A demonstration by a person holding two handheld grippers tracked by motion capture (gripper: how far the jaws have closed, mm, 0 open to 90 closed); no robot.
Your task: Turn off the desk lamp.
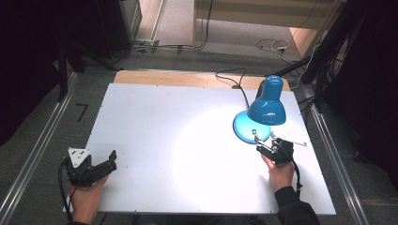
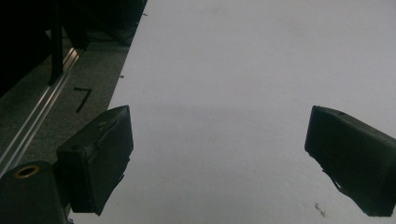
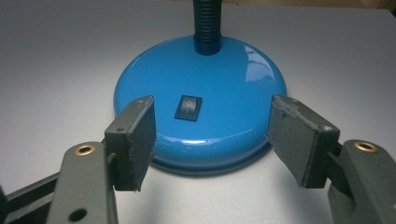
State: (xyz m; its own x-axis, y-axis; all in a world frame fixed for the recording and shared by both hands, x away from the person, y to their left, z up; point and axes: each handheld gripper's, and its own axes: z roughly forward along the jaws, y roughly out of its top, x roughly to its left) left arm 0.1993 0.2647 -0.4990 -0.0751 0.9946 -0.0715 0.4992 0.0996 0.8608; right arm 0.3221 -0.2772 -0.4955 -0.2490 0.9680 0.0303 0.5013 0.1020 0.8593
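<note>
At the lamp, your right gripper has wide, empty fingers; press one gently down on the switch.

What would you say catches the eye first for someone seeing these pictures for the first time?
The glossy blue desk lamp stands out at the table's far right, lit and casting a bright pool of light on the white table. In the right gripper view, the right gripper is open just in front of the lamp's round base, with the black rocker switch between its jaws. The left gripper is open over bare table at the near left.
</note>
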